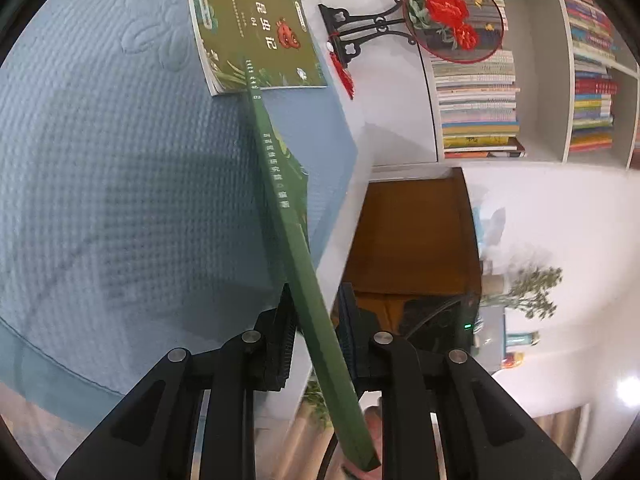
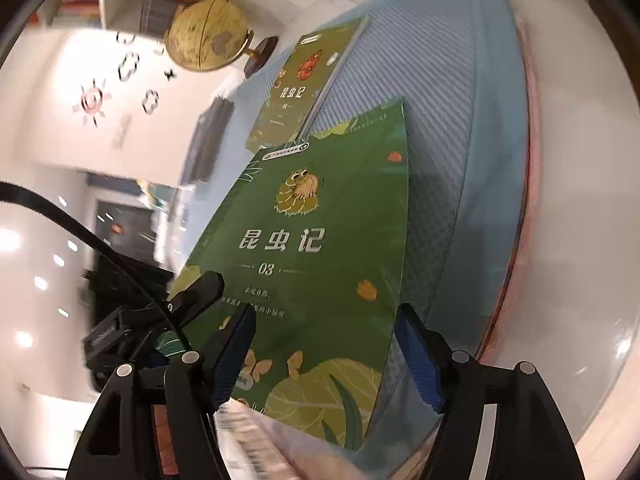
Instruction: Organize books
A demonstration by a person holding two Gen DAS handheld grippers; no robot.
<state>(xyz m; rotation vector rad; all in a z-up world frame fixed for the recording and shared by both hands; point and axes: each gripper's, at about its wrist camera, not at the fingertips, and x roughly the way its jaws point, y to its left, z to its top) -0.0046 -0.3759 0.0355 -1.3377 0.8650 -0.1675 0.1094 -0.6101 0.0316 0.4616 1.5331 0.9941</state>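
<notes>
green book [image 1: 304, 280] is held edge-on over the blue cloth [image 1: 120, 184], clamped between the nearly closed jaws of the left gripper [image 1: 314, 344]. right gripper [image 2: 324, 356] jaws stand wide, straddling its cover without pressing. a second book [image 1: 256, 28] lies flat beyond.

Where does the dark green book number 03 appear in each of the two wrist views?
Left wrist view: dark green book seen edge-on, a spine running from lower centre up the middle, clamped in the left claw.
Right wrist view: its cover fills the centre, between the right claw's open pads.
Shared landmark: olive book lying on the blue cloth.
</notes>
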